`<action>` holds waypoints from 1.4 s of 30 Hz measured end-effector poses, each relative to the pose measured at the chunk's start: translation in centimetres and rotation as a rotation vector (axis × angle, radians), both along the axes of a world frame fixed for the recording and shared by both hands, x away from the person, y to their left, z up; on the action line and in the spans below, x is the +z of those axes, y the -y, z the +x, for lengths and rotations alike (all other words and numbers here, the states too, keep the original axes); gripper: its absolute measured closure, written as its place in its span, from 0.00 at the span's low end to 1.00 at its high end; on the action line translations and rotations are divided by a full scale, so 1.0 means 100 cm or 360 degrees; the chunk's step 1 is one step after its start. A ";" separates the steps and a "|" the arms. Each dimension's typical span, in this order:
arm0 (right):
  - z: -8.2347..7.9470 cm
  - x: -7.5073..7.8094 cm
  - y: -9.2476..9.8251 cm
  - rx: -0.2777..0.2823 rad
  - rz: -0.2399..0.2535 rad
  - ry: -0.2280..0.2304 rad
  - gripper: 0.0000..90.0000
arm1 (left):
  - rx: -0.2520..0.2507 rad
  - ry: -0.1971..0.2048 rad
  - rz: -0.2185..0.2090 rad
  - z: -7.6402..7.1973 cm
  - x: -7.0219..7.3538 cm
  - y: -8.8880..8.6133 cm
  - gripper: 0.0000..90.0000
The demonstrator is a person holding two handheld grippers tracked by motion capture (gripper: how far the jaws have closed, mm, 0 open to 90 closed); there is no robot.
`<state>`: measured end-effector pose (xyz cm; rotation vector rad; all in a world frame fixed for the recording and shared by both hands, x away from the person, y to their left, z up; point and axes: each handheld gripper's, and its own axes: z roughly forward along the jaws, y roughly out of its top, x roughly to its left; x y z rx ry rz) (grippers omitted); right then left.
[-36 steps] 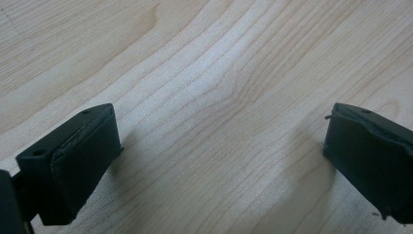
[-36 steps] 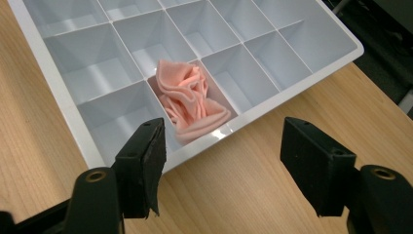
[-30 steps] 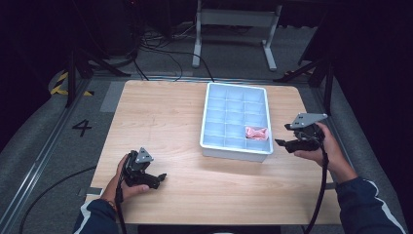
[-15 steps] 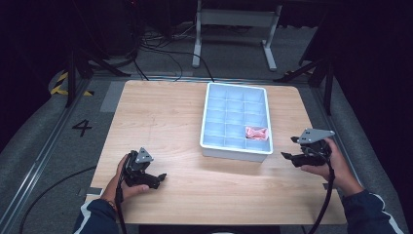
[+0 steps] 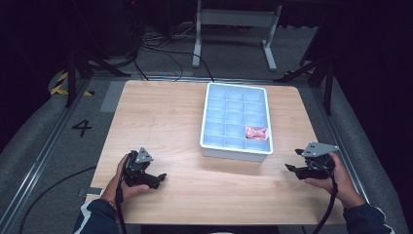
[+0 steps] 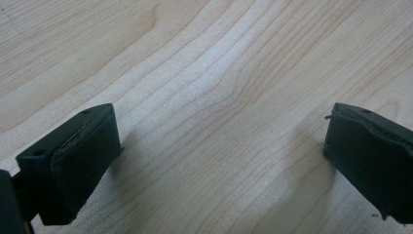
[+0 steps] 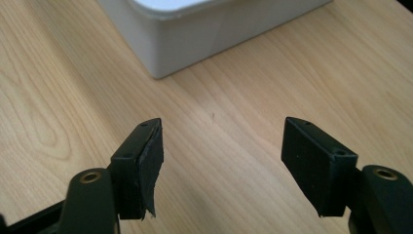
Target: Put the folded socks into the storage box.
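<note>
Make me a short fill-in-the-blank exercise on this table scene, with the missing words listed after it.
1. The pink item lies inside the white ____.
2. The compartment tray stands on a ____ table.
3. The right claw has its jaws ____ with nothing between them.
4. The left claw is held low over the ____.

Missing words: tray; wooden; open; table

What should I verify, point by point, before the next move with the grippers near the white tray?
1. Left gripper jaws open, nothing between: ok.
2. Right gripper jaws open, nothing between: ok.
3. Pink item lies inside one compartment of the white tray: ok.
4. Right gripper apart from the tray corner: ok.
5. Tray lies flat on the table: ok.
6. What exactly the pink item is: cannot tell.
</note>
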<state>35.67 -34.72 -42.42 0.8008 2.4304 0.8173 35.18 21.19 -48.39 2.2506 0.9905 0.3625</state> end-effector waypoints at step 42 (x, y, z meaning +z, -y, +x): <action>-0.045 -0.058 0.068 -0.0298 0.0381 -0.0116 0.33 | -0.0015 -0.0007 -0.0008 -0.007 0.000 -0.003 0.01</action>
